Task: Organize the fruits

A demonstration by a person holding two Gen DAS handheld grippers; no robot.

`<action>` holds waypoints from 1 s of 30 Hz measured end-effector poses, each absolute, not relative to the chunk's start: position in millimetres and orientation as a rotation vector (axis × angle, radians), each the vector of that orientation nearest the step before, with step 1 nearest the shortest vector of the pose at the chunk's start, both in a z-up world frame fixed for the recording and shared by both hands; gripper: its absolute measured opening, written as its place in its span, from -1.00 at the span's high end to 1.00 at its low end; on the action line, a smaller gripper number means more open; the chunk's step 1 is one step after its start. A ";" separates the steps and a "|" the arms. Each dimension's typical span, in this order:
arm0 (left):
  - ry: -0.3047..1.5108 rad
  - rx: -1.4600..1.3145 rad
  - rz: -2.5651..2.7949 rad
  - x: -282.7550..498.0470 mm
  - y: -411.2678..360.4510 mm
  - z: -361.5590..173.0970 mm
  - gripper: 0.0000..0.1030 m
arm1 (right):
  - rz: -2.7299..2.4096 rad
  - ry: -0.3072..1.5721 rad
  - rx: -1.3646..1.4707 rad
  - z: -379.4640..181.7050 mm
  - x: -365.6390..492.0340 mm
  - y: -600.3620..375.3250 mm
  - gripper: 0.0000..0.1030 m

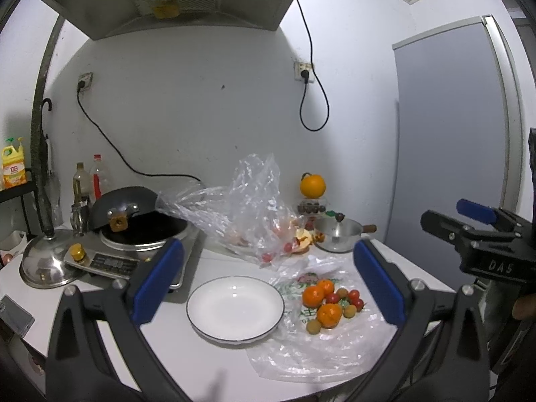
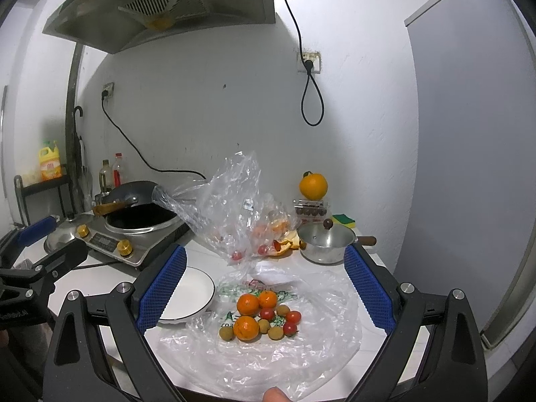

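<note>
I am holding both grippers above a white countertop [image 2: 83, 288] with nothing between their fingers. My left gripper [image 1: 266, 279] is standing wide apart, its smooth blue pads framing a round, glossy white plate [image 1: 235, 307] with a thin dark rim; the plate is lying bare. My right gripper [image 2: 264, 289] is gaping too, its ribbed blue pads hanging over a flattened, crinkled clear plastic bag [image 2: 268, 351]. The fruits [image 2: 259, 315] are sitting in a loose cluster on that bag, just beside the plate: three dimpled tangerines, small red cherry tomatoes and dull tan round ones. A second crumpled bag [image 2: 234, 207] is rising behind, blurring more fruit and orange peel inside. A lidded steel pot [image 2: 326, 244] is hiding its contents. A black wok [image 1: 134, 206] is leaning tilted on the cooker.
</note>
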State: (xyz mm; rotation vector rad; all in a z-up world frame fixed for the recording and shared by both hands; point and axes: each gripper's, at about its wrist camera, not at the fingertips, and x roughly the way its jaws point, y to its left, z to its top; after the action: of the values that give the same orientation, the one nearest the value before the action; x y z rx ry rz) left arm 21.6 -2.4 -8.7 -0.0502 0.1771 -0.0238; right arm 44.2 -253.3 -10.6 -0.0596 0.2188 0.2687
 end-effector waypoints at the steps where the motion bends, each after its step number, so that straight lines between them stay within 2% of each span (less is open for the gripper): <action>1: 0.178 -0.051 -0.023 23.6 -2.7 -8.7 -0.99 | 0.269 0.221 -0.061 -10.9 45.2 -253.1 -0.88; 10: 0.185 -0.041 -0.014 39.9 -9.5 -12.2 -0.99 | 0.269 0.213 -0.061 -6.5 63.2 -259.2 -0.88; 22: 0.330 0.019 -0.043 100.4 -41.8 -45.9 -0.99 | 0.283 0.276 -0.083 -26.4 114.4 -286.4 -0.86; 26: 0.374 0.044 -0.053 120.8 -55.1 -61.1 -0.99 | 0.297 0.317 -0.082 -39.2 133.7 -291.9 -0.63; 30: 0.421 0.063 -0.062 137.6 -66.4 -77.9 -0.97 | 0.317 0.351 -0.082 -52.7 148.2 -297.9 -0.60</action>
State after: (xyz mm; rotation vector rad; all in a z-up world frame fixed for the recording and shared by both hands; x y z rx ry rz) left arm 137.6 -66.4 -77.9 0.0625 0.4214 -0.0620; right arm 148.2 -297.9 -52.7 -0.0819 0.3512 0.3171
